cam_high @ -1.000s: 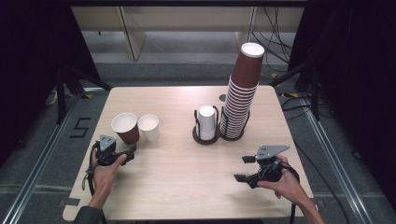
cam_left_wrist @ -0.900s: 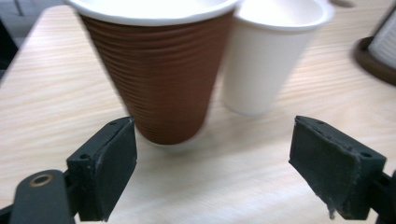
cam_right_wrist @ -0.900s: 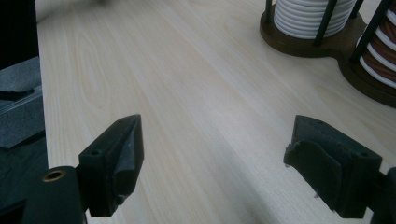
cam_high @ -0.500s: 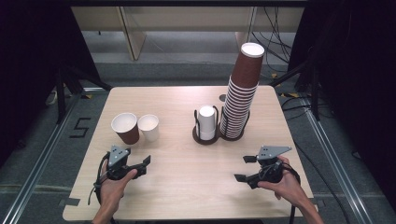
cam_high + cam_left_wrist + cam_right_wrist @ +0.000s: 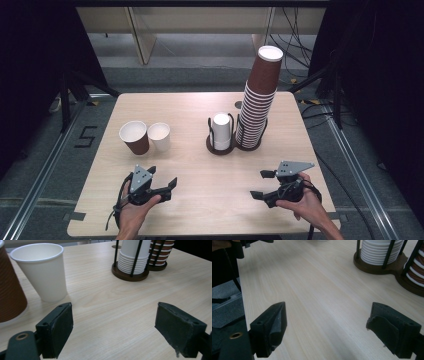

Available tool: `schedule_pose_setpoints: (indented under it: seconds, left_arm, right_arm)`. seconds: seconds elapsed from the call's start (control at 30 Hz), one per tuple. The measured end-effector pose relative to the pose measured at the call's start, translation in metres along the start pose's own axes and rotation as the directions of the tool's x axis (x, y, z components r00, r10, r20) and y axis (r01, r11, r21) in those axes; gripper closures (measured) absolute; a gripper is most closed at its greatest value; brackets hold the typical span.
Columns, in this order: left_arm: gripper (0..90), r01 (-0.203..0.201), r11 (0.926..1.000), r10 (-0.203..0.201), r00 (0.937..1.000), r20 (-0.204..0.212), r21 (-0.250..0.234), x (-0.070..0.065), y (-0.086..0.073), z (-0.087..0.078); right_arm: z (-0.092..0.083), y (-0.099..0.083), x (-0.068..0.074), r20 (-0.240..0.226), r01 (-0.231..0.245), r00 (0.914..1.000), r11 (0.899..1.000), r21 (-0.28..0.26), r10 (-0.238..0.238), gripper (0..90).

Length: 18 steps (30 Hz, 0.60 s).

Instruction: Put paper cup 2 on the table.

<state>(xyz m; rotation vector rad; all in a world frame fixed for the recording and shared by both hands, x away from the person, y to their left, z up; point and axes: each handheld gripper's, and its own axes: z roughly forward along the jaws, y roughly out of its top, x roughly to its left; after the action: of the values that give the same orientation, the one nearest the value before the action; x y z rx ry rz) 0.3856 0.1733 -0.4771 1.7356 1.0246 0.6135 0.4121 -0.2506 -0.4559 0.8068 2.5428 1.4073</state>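
Up high, both grippers sit low at the near edge: left gripper [image 5: 167, 186] and right gripper [image 5: 261, 184], jaws apart, empty. Along the left gripper's jaws, the white cup [image 5: 41, 270] stands just beside the brown cup [image 5: 10, 290], apparently set out for picking. Rightward, jaws just widened over bare table [image 5: 319, 290].

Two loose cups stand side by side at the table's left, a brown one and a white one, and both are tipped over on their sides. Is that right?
Not quite. The brown cup and the white cup do stand side by side at the table's left, but both are upright with their mouths up, not tipped over. The high view shows it.
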Motion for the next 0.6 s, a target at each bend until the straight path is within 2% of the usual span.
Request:
schedule_pose_setpoints:
  seconds: [0.03, 0.07, 0.1, 0.13, 0.2, 0.27, 0.3, 0.33, 0.37, 0.47, 0.5, 0.6]
  left_arm:
    - [14.8, -0.002, 1.0000, 0.002, 1.0000, 0.006, -0.009, -0.001, -0.001, 0.001]
    - [14.7, 0.006, 1.0000, -0.006, 1.0000, -0.002, 0.006, -0.005, -0.002, -0.001]
    - [14.8, 0.006, 1.0000, -0.006, 1.0000, -0.002, 0.006, -0.005, -0.002, -0.001]
    - [14.7, -0.013, 0.9998, 0.013, 0.9997, 0.022, -0.014, -0.007, -0.003, 0.000]
    - [14.8, -0.010, 0.9999, 0.010, 0.9998, 0.014, 0.001, -0.011, -0.005, -0.001]
    - [14.8, -0.021, 0.9998, 0.021, 0.9994, 0.028, 0.003, -0.013, -0.007, -0.002]
    - [14.7, -0.024, 0.9997, 0.024, 0.9993, 0.030, 0.001, -0.015, -0.008, -0.002]
    - [14.7, -0.027, 0.9996, 0.027, 0.9991, 0.032, 0.002, -0.016, -0.009, -0.003]
    - [14.7, -0.039, 0.9991, 0.040, 0.9981, 0.046, -0.017, -0.016, -0.010, -0.001]
    - [14.8, -0.047, 0.9988, 0.048, 0.9973, 0.056, -0.015, -0.020, -0.013, -0.002]
    - [14.8, -0.041, 0.9991, 0.041, 0.9980, 0.049, 0.006, -0.023, -0.015, -0.004]
    - [14.8, -0.064, 0.9979, 0.064, 0.9957, 0.067, -0.003, -0.024, -0.017, -0.003]
  right_arm:
    - [0.001, -0.001, 0.001, -0.008, -0.005, 1.0000, 1.000, -0.003, 0.005, 15.8]
    - [0.000, -0.001, 0.002, -0.007, 0.001, 1.0000, 1.000, 0.000, -0.001, 15.8]
    - [0.000, -0.001, 0.005, -0.011, -0.021, 0.9997, 1.000, -0.003, 0.021, 15.8]
    - [0.000, -0.001, 0.005, -0.009, 0.003, 1.0000, 1.000, -0.008, -0.003, 15.8]
    - [0.001, -0.002, 0.008, -0.012, -0.007, 0.9999, 1.000, -0.019, 0.007, 15.7]
    - [0.001, -0.003, 0.010, -0.011, -0.001, 0.9999, 1.000, -0.016, 0.001, 15.7]
    - [0.001, -0.003, 0.012, -0.026, -0.017, 0.9995, 1.000, -0.014, 0.017, 15.7]
    - [0.001, -0.004, 0.012, -0.014, 0.003, 0.9999, 1.000, -0.015, -0.003, 15.7]
    - [0.002, -0.005, 0.013, -0.017, 0.002, 0.9998, 1.000, -0.013, -0.002, 15.7]
    - [0.003, -0.007, 0.017, -0.020, 0.001, 0.9998, 1.000, -0.007, -0.001, 15.7]
    - [0.003, -0.007, 0.017, -0.015, 0.013, 0.9998, 1.000, -0.010, -0.013, 15.7]
    - [0.003, -0.008, 0.020, -0.021, -0.001, 0.9998, 1.000, -0.006, 0.001, 15.7]
